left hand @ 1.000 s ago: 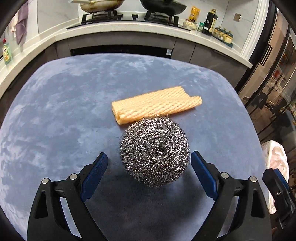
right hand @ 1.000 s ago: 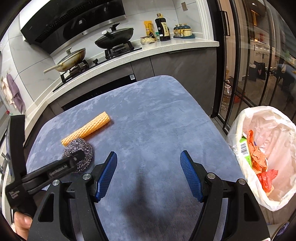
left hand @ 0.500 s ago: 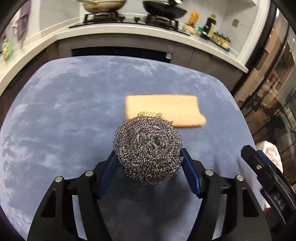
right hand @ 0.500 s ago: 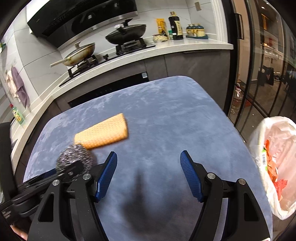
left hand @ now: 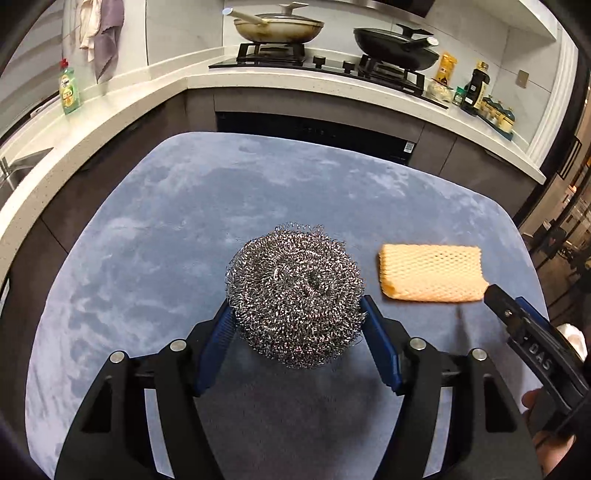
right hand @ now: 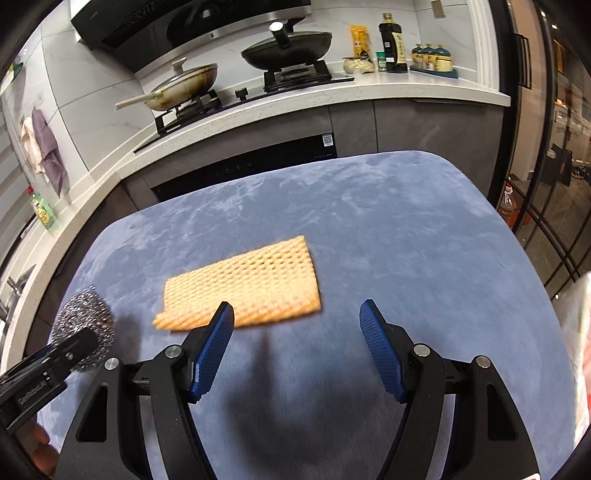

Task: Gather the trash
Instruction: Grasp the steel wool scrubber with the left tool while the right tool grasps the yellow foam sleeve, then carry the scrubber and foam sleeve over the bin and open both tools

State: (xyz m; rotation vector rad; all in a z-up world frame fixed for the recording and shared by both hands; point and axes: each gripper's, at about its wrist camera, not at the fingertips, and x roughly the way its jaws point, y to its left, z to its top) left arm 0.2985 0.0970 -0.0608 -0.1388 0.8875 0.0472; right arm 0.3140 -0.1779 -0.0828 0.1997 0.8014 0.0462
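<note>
A round steel wool scourer (left hand: 295, 291) is clamped between the blue pads of my left gripper (left hand: 295, 306), lifted just off the blue cloth-covered table (left hand: 166, 240). To its right an orange foam mesh pad (left hand: 432, 273) lies flat on the cloth. In the right wrist view the same pad (right hand: 247, 284) lies just ahead of my right gripper (right hand: 295, 306), which is open and holds nothing; its left fingertip overlaps the pad's near edge in the picture. The scourer (right hand: 83, 317) shows at the far left there. One right gripper finger (left hand: 517, 321) enters the left wrist view.
A white bin bag (right hand: 580, 314) shows at the table's right edge. Behind the table runs a counter (left hand: 332, 79) with a hob, two lidded pans (left hand: 277, 26) and bottles (right hand: 391, 40). A green soap bottle (left hand: 68, 86) stands at left.
The left gripper closed on the scourer and carried it up and leftward off the cloth. The right gripper swung left from the bin bag to the orange pad.
</note>
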